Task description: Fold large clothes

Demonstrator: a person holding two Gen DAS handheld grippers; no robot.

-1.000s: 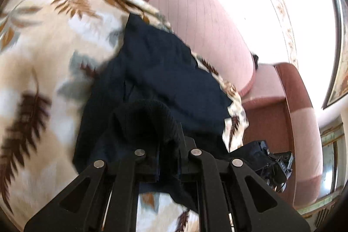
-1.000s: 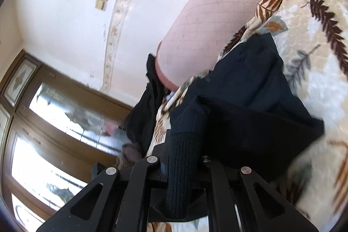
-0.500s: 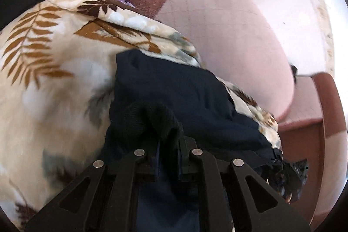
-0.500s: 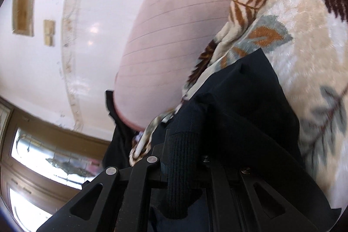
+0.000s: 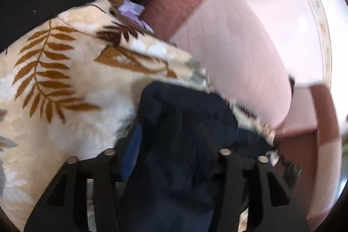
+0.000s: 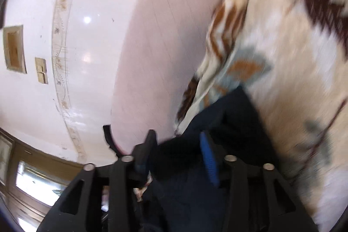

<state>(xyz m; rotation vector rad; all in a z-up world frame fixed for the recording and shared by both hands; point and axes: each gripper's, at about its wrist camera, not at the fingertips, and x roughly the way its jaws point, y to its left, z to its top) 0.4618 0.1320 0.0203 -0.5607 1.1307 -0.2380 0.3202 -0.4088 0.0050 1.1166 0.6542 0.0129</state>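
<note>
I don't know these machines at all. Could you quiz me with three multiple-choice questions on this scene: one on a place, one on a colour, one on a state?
1. The dark navy garment lies on:
A. a leaf-print blanket
B. a wooden floor
C. a glass table

2. The sofa back is:
A. green
B. pink
C. yellow

3. The left claw and right claw are:
A. both open
B. both clamped shut
C. one open, one shut

Answers: 1 A, the leaf-print blanket spreads under the garment. 2 B, pale pink upholstery with a darker trim. 3 A, the jaws have just been opening and stand apart, cloth loose between them.

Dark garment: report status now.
Both hand-held grippers, left and right, just opened, pads clear. Dark garment lies between them on leaf-print blanket. Nothing blocking.
</note>
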